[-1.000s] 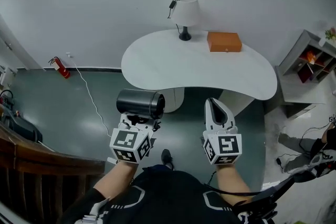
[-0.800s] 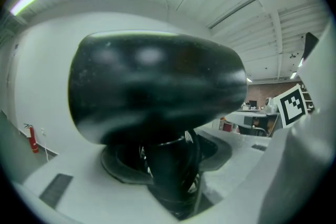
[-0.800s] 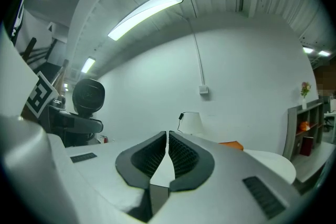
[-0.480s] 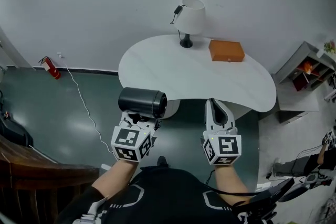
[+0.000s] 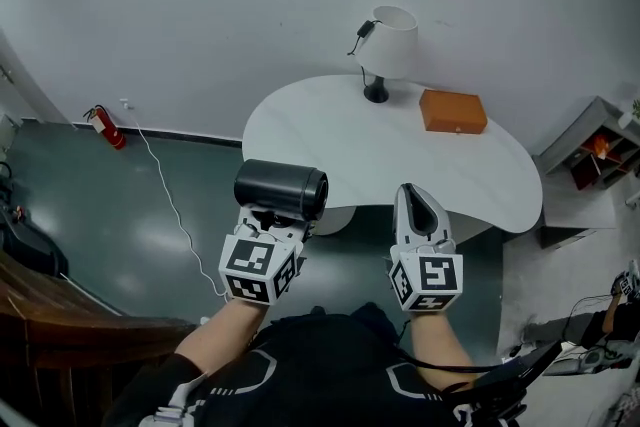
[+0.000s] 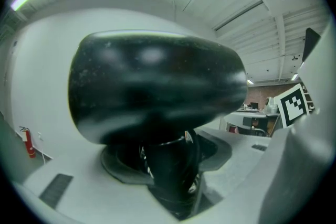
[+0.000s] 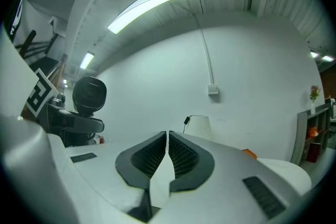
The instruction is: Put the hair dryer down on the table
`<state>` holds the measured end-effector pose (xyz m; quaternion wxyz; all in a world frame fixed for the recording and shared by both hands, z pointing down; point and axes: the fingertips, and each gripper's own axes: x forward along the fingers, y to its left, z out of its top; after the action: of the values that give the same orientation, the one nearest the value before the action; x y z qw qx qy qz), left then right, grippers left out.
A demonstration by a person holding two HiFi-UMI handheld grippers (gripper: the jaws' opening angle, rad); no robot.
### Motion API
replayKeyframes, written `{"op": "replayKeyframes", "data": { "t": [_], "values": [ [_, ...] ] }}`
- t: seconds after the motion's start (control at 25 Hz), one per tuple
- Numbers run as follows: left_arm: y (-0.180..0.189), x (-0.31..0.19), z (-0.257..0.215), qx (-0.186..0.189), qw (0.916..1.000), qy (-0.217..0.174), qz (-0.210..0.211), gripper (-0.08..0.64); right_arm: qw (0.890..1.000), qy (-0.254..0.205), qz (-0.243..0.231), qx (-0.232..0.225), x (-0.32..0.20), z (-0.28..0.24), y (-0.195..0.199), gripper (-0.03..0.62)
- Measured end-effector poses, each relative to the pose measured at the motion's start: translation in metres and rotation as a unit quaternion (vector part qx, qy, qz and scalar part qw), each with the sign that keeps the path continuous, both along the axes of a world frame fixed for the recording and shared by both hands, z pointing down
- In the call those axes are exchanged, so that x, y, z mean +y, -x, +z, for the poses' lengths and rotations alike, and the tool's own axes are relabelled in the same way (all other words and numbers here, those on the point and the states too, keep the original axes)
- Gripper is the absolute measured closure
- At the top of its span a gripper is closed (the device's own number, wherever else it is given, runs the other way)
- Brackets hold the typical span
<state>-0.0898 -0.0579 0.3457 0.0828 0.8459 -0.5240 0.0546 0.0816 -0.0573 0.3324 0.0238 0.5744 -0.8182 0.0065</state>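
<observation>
Black plastic hair dryer point(image 5: 280, 188): its barrel point(image 6: 157, 92) lies crosswise just above my left gripper point(image 5: 272, 223), whose jaws stand fairly wide and clamp the handle point(image 6: 170, 176) that drops between them. The dryer is in the air, short of the table point(image 5: 330, 140), which lies ahead of and below both grippers.

Handling, as I judge it: a rigid shell, smooth and probably slippery, moderate in weight, and top-heavy, since the barrel sits above the grip. The handle is the correct place to hold. The round barrel could roll if set down unchecked, so lay the dryer on its side, barrel and handle both touching the top, before the jaws release.

My left arm point(image 5: 215, 347) reaches forward, jaws pointing up and ahead, marker cube point(image 5: 258, 265) toward me. My right gripper point(image 5: 419, 202) is level with the left, well apart to its right, jaws together on nothing. Beyond, at the table's far edge, stand a lamp point(image 5: 388, 33) and an orange box point(image 5: 453, 111), away from the near side.
</observation>
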Motion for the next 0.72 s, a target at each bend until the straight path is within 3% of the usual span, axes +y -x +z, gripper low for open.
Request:
{"op": "replayKeyframes", "data": {
  "t": [0.32,0.72],
  "values": [
    [0.009,-0.031,0.004,0.011,0.9993,-0.003,-0.035,0.331,0.999,-0.008,-0.04,-0.003,-0.043,0.0,0.017,0.565],
    [0.015,-0.093,0.01,0.006,0.9947,0.007,-0.102,0.331,0.991,-0.006,-0.136,0.004,-0.131,0.002,0.042,0.565]
  ]
}}
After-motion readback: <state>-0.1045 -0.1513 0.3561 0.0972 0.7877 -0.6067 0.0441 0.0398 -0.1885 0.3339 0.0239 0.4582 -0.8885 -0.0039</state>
